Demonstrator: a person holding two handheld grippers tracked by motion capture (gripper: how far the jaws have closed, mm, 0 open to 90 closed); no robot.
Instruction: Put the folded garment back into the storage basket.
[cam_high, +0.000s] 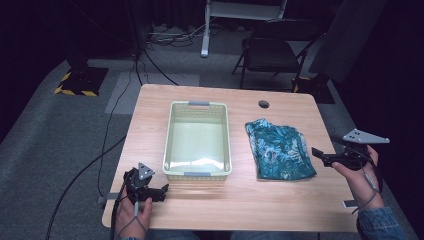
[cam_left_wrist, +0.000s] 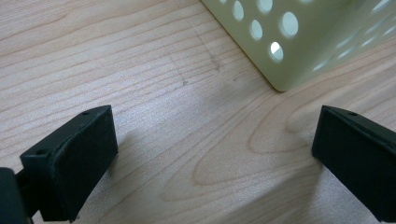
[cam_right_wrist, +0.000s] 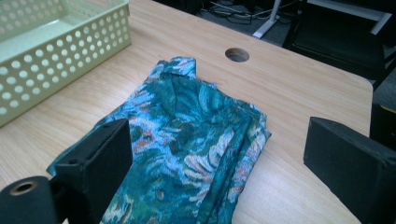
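Cloth (cam_high: 280, 149) lay folded and soft beside the basket (cam_high: 170, 145); it looked floppy, so its near edge seemed best. Your right tool (cam_high: 317, 153) and left tool (cam_high: 165, 188) were both spread apart.

A folded teal cloth (cam_high: 280, 150) with a pale blue and orange leafy print lies flat right of centre in the high view — its layered folds stacked along the right edge in the right gripper view. Just left of it, apart from it, sits a pale green perforated basket (cam_high: 170, 135) — rectangular, upright, empty, mid-frame.
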